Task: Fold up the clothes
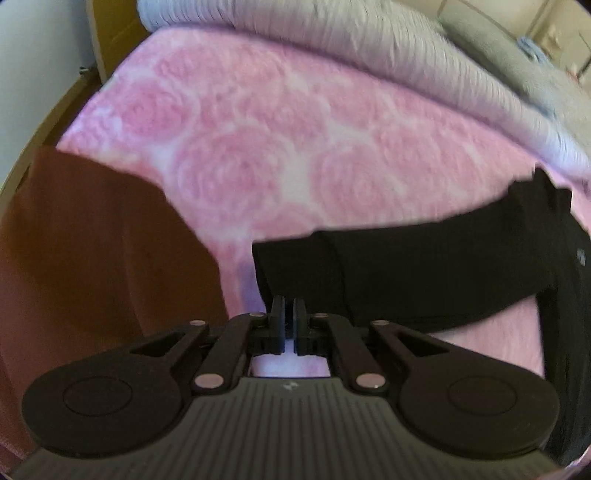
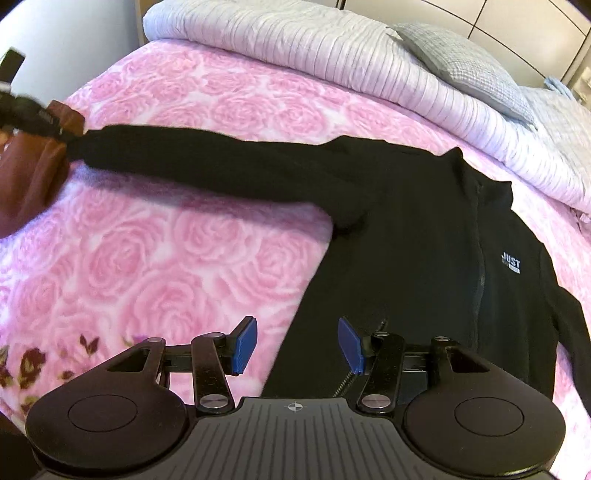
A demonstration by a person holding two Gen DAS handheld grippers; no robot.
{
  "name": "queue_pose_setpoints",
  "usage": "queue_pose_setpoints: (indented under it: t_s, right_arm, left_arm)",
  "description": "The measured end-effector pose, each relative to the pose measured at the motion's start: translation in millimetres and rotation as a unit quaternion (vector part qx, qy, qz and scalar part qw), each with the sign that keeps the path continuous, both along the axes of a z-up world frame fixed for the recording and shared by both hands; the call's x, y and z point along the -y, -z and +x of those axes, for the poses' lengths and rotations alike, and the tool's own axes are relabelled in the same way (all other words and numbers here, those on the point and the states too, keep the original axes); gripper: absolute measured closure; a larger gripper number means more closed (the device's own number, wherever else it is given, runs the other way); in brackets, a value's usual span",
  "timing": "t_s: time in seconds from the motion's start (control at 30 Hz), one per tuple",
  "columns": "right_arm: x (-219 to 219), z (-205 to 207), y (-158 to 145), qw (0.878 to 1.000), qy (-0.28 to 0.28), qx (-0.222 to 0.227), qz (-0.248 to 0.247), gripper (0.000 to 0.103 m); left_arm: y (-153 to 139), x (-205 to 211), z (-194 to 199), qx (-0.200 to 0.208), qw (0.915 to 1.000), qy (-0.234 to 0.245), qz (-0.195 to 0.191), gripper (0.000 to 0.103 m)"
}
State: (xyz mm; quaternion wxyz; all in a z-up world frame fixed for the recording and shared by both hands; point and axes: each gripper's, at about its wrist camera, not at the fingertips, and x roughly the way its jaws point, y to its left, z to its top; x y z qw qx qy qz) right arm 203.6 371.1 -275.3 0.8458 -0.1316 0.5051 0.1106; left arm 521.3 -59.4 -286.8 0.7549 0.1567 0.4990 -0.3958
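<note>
one black jacket (image 2: 424, 258), pink rose blanket (image 2: 147, 258)

**A bed dressed in pink roses**

Under me is a bed (image 2: 155, 258) covered with a fleecy pink blanket (image 1: 295, 140) printed all over with big roses; near its lower left edge in my right view the print turns to small dark flowers. Along the far side lies a bunched, ribbed pale lilac quilt (image 2: 332, 48), and a grey checked pillow (image 2: 461, 55) rests on top of it. Past the pillow I see pale cupboard doors (image 2: 517, 22) with dark seams. At the far left is a plain white wall (image 2: 74, 33), with a wooden bed frame (image 1: 107, 37) beside it. The light is soft and even.
</note>
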Motion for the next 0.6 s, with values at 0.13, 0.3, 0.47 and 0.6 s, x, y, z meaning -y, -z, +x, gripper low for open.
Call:
queue_pose_setpoints:
  t_s: [0.13, 0.3, 0.47, 0.6]
  right_arm:
    - [-0.6, 1.6, -0.4, 1.0, 0.003, -0.004, 0.004, 0.05]
    - [4.0, -2.0, 0.0, 1.0, 0.014, -0.009, 0.002, 0.05]
    - [8.7, -6.2, 6.4, 0.999, 0.035, -0.023, 0.003, 0.05]
    - [7.5, -14.5, 4.1, 0.999, 0.041, -0.026, 0.002, 0.05]
  left_arm:
    - [2.9, -9.6, 1.3, 0.026, 0.9995, -0.013, 0.014, 0.103]
    - [-14.1, -5.3, 8.2, 0.031, 0.9994, 0.009, -0.01, 0.1]
    - [-9.1, 33.2, 2.0, 0.029, 0.9963, 0.075, -0.029, 0.1]
    - [17.8, 72.5, -2.5, 0.028, 0.9924, 0.119, -0.015, 0.094]
